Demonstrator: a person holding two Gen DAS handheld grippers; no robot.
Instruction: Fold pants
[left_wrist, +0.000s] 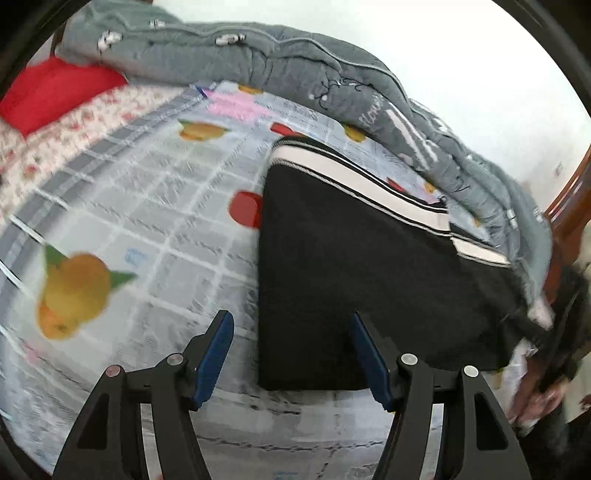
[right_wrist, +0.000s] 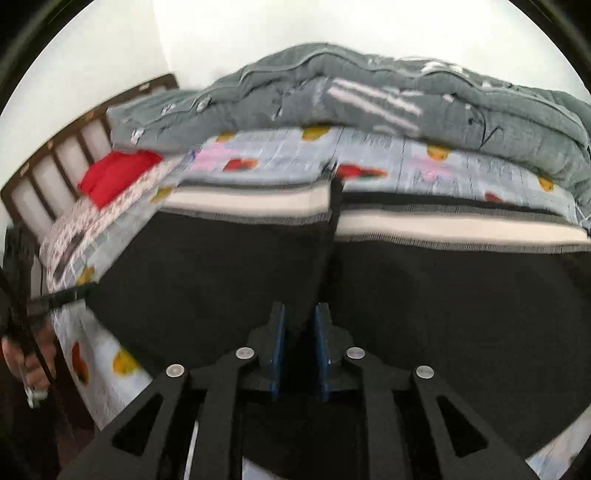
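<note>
While right gripper (right_wrist: 299, 314) pinches black pants (right_wrist: 443, 295), white stripe runs crosswise

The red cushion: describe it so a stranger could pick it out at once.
Start at the bed's fruit-print grey checked sheet and follow it to the dark slatted headboard. There, by the heaped grey quilt, lies the plain red cushion on floral fabric, the only solid, unpatterned red thing.

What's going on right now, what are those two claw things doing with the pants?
Left gripper open, empty, above the bedsheet. Right gripper shut on black pants. Grey quilt behind, not in the way.
</note>
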